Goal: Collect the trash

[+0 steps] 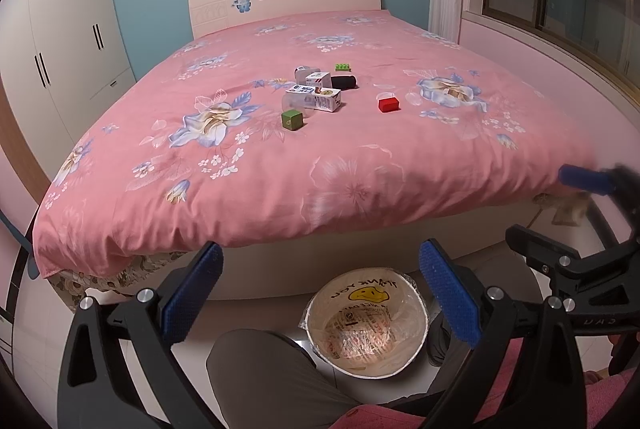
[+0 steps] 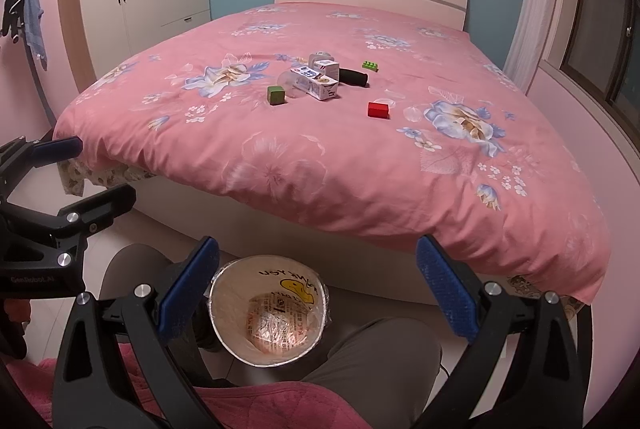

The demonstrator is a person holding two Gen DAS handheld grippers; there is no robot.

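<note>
Left gripper (image 1: 320, 293) and right gripper (image 2: 316, 289) level (side by side), jaws wide, empty, above lined bin (image 1: 366, 325).

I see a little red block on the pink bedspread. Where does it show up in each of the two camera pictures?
Left wrist view: the red block lies right of centre on the bedspread, right of the long white carton.
Right wrist view: the red block lies just right of centre, below and right of the same carton.
Shared landmark: the bin with a smiley-face bag, on the floor at the foot of the bed.
</note>
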